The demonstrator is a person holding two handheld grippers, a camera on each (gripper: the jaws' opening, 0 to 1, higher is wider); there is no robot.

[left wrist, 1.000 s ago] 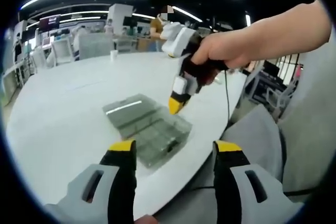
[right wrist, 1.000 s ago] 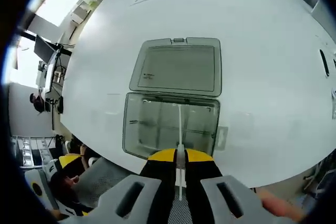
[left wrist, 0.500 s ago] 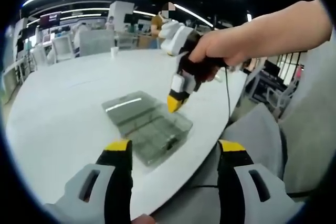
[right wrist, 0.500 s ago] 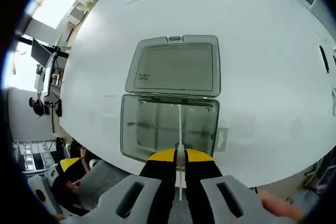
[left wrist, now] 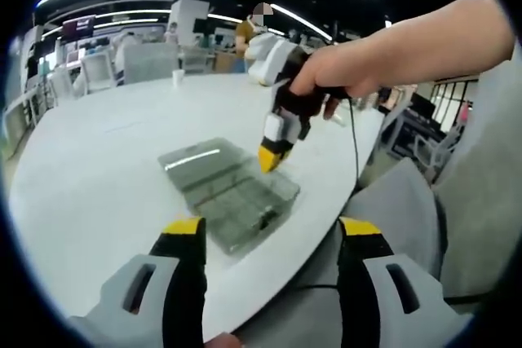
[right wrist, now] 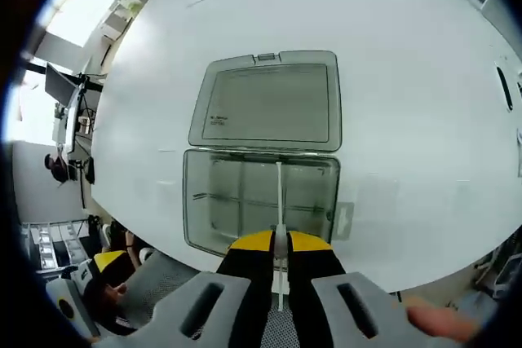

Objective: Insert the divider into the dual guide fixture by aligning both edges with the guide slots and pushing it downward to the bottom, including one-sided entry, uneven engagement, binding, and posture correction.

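A clear grey plastic box (right wrist: 259, 201) lies open on the white round table (right wrist: 408, 103), its lid (right wrist: 265, 107) folded flat behind it. My right gripper (right wrist: 279, 244) is shut on a thin white divider (right wrist: 279, 193), held edge-on above the box's middle. In the left gripper view the same box (left wrist: 236, 193) sits near the table's edge, and my right gripper (left wrist: 269, 158) hangs over its far right side, held by a hand. My left gripper (left wrist: 271, 230) is open, with nothing between its jaws, short of the box.
Grey chairs (left wrist: 391, 209) stand by the table's edge on the right. A small white cup (left wrist: 177, 84) stands far across the table. Desks, chairs and a person fill the room behind. A second grey chair (right wrist: 155, 279) sits below the table edge.
The right gripper view has drawn slightly closer to the box, the divider still held. The left gripper's jaws have spread a little wider apart.
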